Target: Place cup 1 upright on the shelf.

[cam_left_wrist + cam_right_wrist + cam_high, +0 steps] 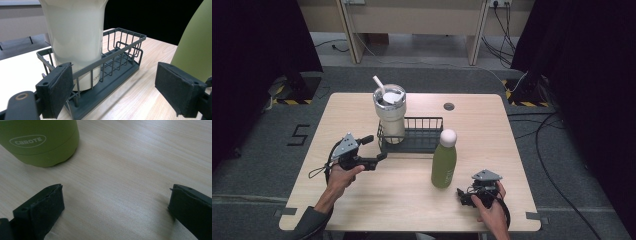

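Approached wire basket [412, 136] holding cream tumbler [389, 112] at its left end, left hand-held gripper [378, 148] spread wide. Right hand-held gripper [460, 195] likewise parted, idle beside green bottle [444, 161] on counter [412, 195]. Probably needed next: closing squarely on the basket's end.

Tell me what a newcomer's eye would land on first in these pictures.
Most striking is the tall white tumbler with its straw, standing in the left end of the dark wire basket at the table's middle. Just in front of the basket's right end stands the green bottle with a white cap. The left gripper is open near the basket's left end, and the right gripper is open low on the table beside the bottle.
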Motion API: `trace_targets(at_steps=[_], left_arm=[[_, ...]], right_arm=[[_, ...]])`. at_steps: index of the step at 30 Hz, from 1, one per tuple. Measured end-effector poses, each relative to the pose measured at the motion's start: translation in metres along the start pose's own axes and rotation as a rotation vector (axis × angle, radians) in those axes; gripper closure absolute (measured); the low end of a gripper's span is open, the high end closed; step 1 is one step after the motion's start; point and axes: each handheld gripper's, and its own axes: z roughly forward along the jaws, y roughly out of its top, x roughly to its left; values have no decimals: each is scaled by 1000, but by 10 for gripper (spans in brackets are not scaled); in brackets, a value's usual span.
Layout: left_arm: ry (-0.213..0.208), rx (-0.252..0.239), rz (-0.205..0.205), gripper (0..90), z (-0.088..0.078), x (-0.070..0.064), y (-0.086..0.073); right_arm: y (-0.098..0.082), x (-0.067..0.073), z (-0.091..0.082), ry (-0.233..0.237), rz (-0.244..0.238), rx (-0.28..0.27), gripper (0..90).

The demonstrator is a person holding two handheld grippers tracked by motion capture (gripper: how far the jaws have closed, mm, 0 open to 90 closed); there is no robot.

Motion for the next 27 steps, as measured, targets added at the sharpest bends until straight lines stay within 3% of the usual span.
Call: trace_targets(at_steps=[9, 12, 27], left_arm=[[-8, 2, 15, 146, -4, -6, -3], [-30, 2, 4, 146, -6, -8, -5], [-33, 22, -3, 146, -17, -10, -21]], right_arm=[[0, 0, 0, -1, 0, -1, 3], [0, 0, 0, -1, 1, -1, 4], [0, 0, 0, -1, -4, -2, 4]])
